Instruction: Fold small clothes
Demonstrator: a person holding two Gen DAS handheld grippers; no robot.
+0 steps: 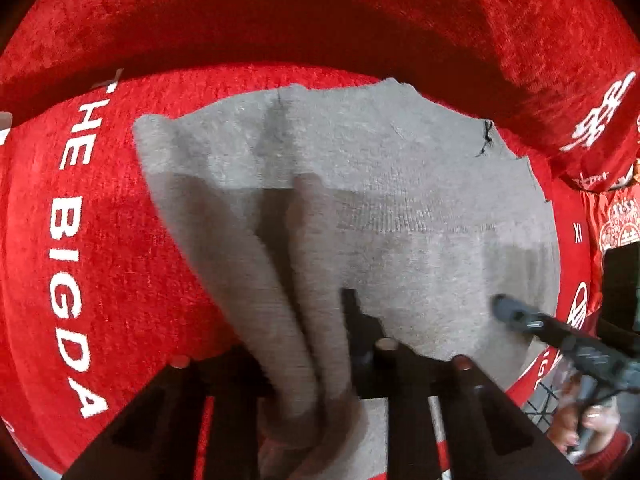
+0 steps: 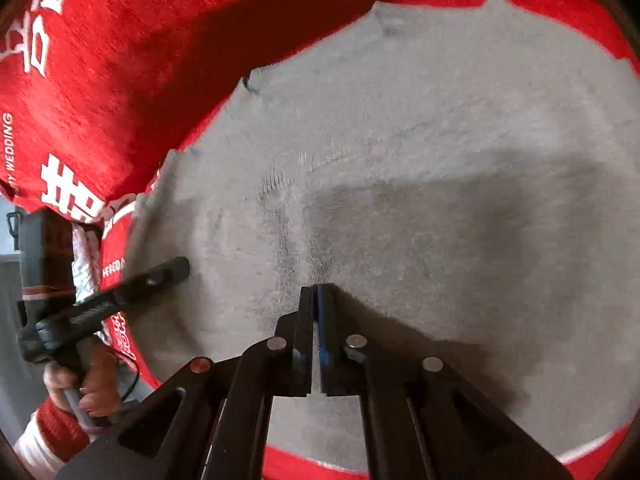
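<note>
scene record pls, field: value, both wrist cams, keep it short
garment: grey knit cloth, spread flat, one part lifted
surface: red cover with white lettering
left gripper: shut on a bunched fold of the grey knit cloth, raised off the cover
right gripper: fingers together, tips over the flat cloth; no fabric visibly pinched
cloth mark: small dark stitch near the far edge
right hand: on its handle, red sleeve
fold state: in progress, not finished

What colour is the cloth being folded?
Grey; the cloth shows best in the right wrist view, lying on a red cover with white lettering.
</note>
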